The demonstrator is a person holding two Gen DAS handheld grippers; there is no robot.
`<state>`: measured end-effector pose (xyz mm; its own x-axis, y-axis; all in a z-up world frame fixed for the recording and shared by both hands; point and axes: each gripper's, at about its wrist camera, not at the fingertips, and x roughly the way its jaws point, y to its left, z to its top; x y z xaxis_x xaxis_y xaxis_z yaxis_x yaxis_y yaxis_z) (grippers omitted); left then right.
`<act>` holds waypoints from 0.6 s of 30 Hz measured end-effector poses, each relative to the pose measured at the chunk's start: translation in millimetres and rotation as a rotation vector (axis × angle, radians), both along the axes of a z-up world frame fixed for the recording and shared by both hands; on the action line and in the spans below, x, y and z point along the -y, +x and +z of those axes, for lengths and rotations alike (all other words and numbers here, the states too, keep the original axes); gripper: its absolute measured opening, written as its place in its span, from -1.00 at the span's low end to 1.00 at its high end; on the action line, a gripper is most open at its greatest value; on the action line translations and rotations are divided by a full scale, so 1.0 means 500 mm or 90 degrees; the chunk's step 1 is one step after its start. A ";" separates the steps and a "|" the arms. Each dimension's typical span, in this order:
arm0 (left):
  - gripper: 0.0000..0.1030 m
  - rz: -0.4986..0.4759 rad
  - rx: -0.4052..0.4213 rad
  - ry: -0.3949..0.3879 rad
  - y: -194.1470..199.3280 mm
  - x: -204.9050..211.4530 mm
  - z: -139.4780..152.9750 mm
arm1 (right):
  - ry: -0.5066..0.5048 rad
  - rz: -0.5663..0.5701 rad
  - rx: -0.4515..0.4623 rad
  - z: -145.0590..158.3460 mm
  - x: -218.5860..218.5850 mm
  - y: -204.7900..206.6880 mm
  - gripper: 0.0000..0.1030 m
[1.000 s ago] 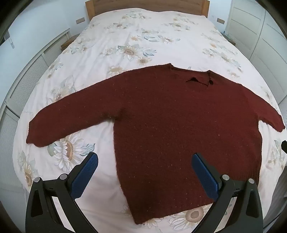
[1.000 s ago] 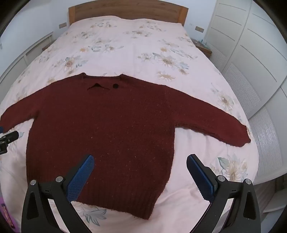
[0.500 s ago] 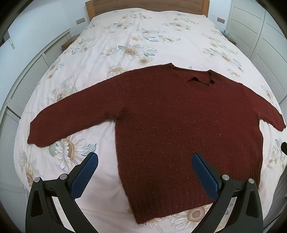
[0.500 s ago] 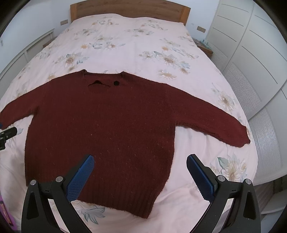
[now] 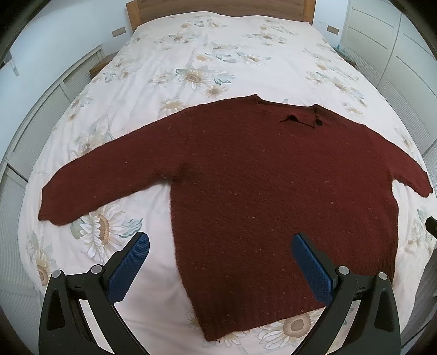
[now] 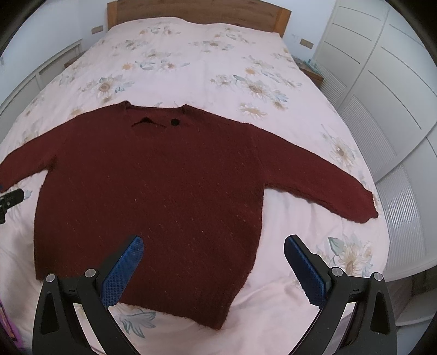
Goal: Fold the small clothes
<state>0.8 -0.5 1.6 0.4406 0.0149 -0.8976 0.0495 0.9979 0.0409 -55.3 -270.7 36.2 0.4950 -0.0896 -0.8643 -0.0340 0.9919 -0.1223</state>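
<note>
Above the foot of the bed: left gripper (image 5: 220, 252) and right gripper (image 6: 213, 256), blue pads spread wide, both empty, held over the hem. Below them, one dark red sweater (image 5: 267, 174), flat, unfolded, both sleeves stretched out sideways. Beneath, a floral bedspread (image 5: 207, 54); beyond, a wooden headboard (image 6: 196, 12).

Both tongs share one build. The left tongs (image 5: 220, 247) have two black plastic arms with triangular cut-outs, round silver screws near the top of each, and long blue pads (image 5: 128, 269) with a fine gridded texture. The right tongs (image 6: 213, 251) match: black frames, silver screws, blue textured pads (image 6: 306, 273), one with a toothed edge.
</note>
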 end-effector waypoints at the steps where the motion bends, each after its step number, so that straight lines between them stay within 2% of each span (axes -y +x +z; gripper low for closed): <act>1: 0.98 0.000 0.001 0.000 0.000 0.000 0.000 | -0.001 0.000 -0.001 0.000 0.001 0.000 1.00; 18: 0.98 -0.014 0.000 0.007 -0.004 0.011 0.001 | -0.007 -0.003 -0.001 0.005 0.003 -0.004 1.00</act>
